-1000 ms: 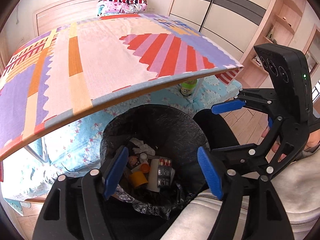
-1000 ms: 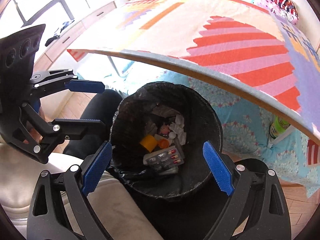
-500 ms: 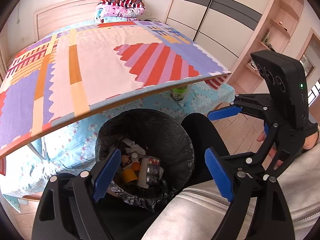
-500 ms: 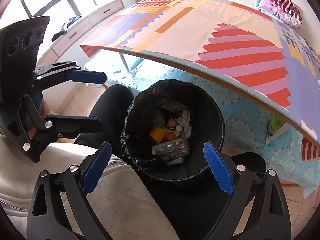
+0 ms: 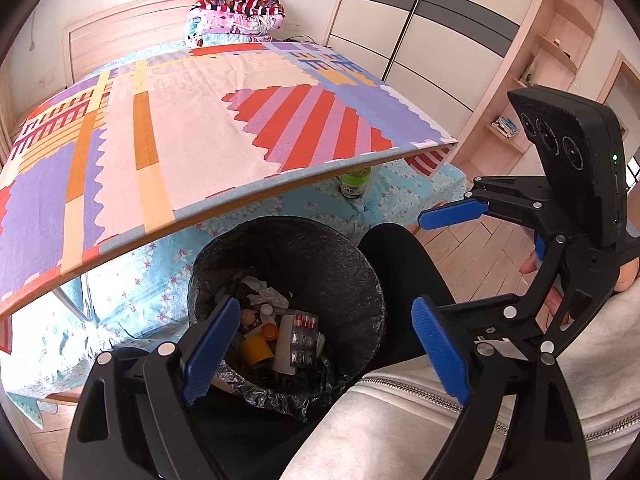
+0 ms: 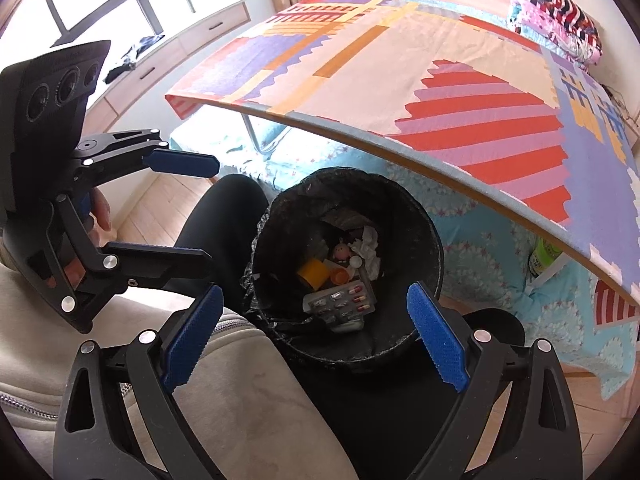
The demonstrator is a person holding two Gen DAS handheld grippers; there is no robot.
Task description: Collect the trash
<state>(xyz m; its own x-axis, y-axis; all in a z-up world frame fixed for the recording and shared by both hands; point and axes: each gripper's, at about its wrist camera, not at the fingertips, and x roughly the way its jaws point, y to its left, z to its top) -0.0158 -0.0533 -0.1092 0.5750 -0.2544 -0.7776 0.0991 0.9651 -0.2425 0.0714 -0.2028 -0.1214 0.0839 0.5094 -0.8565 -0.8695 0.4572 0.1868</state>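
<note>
A bin with a black liner (image 5: 340, 268) (image 6: 416, 216) stands on the floor between a person's legs, partly under the table edge. Inside lie pill blister packs (image 5: 304, 334) (image 6: 344, 298), a yellow cup (image 5: 256, 350) (image 6: 313, 273), an orange cap (image 6: 339, 276), crumpled tissue (image 5: 266, 294) (image 6: 370, 240) and a small pink figure (image 6: 341, 252). My left gripper (image 5: 326, 306) hangs open above the bin's near rim with nothing between its blue pads. My right gripper (image 6: 314, 290) is open too, above the near rim, and holds nothing. Each gripper also shows at the side of the other's view.
A table under a colourful patterned cloth (image 5: 180, 128) (image 6: 420, 68) overhangs the bin's far side. A green bottle (image 5: 354, 184) (image 6: 544, 254) stands below it on a blue floral bedspread. Black trouser legs (image 5: 404, 272) and a beige jacket (image 6: 224, 400) flank the bin. Wooden floor lies to the sides.
Both grippers have lifted and drawn back from the bin, which now looks smaller and lower in both views. The left jaws stand a little wider. The trash has not moved.
</note>
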